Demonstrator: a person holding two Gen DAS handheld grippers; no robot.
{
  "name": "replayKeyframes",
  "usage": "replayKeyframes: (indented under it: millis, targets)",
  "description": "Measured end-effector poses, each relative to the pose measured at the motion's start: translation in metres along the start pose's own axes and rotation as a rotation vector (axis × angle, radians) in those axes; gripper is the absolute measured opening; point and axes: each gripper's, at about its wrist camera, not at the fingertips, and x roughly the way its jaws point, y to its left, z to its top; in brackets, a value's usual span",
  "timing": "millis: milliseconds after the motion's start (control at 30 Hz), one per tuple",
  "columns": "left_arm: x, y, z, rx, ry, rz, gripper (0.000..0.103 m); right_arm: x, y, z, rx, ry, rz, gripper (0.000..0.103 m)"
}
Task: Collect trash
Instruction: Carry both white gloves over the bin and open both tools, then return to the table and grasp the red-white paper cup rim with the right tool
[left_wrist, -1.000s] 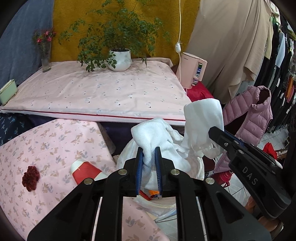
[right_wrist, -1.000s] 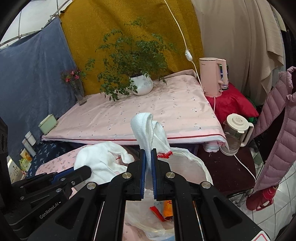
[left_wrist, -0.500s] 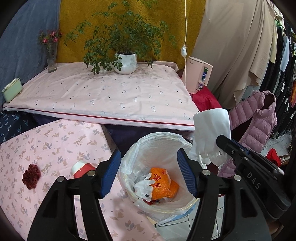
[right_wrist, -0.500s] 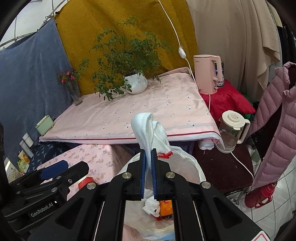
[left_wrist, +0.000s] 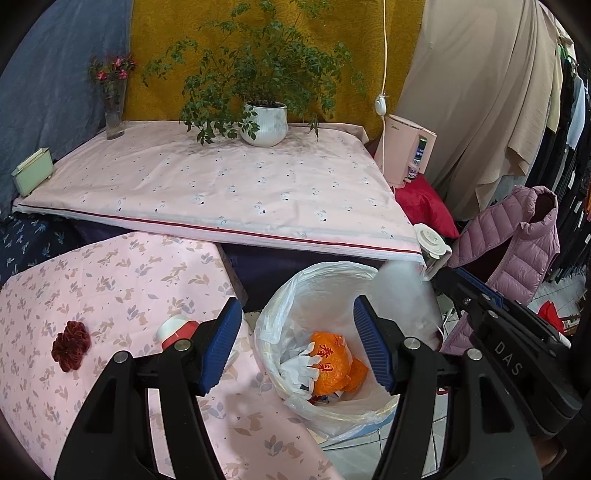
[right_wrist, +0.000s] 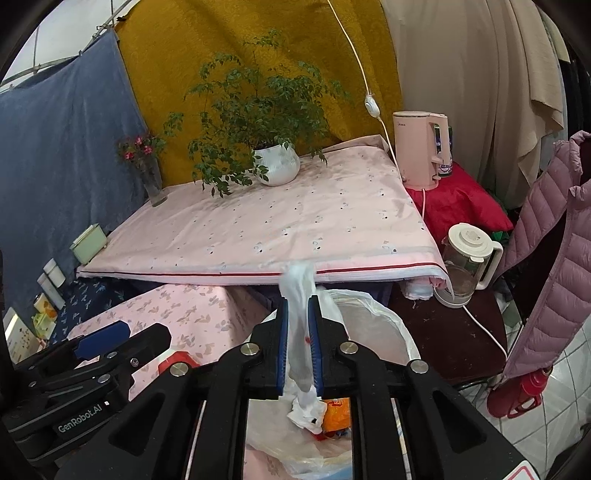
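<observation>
Trash lies in the lined bin (left_wrist: 325, 295): an orange bag (left_wrist: 330, 363) and a white wad (left_wrist: 299, 369), at about 5 o'clock in the left wrist view. Going left to right, a dark red flower ornament (left_wrist: 71, 350) and a red-and-white cap-like item (left_wrist: 177, 328) sit on the pink table (left_wrist: 110, 280). The left tool (left_wrist: 295, 343) is released, fingers spread wide above the bin. The right tool (right_wrist: 299, 347) is clenched on a blurred white tissue (right_wrist: 297, 295) above the bin (right_wrist: 384, 321).
</observation>
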Motion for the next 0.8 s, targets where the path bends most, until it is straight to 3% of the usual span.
replayKeyframes:
  millis: [67, 100, 333, 800]
  targets:
    - [-0.001, 0.003, -0.001, -0.006, 0.001, 0.004, 0.06, -0.001, 0.002, 0.0, 0.004, -0.006, 0.002, 0.037]
    - [-0.001, 0.005, -0.002, -0.009, 0.001, 0.006, 0.06, -0.002, 0.003, 0.0, 0.005, -0.01, 0.004, 0.039]
    - [-0.004, 0.021, -0.005, -0.032, -0.001, 0.023, 0.06, 0.0, 0.019, -0.001, -0.022, 0.0, 0.021, 0.039]
    - [-0.009, 0.082, -0.019, -0.117, 0.004, 0.096, 0.06, 0.018, 0.065, -0.017, -0.071, 0.046, 0.071, 0.051]
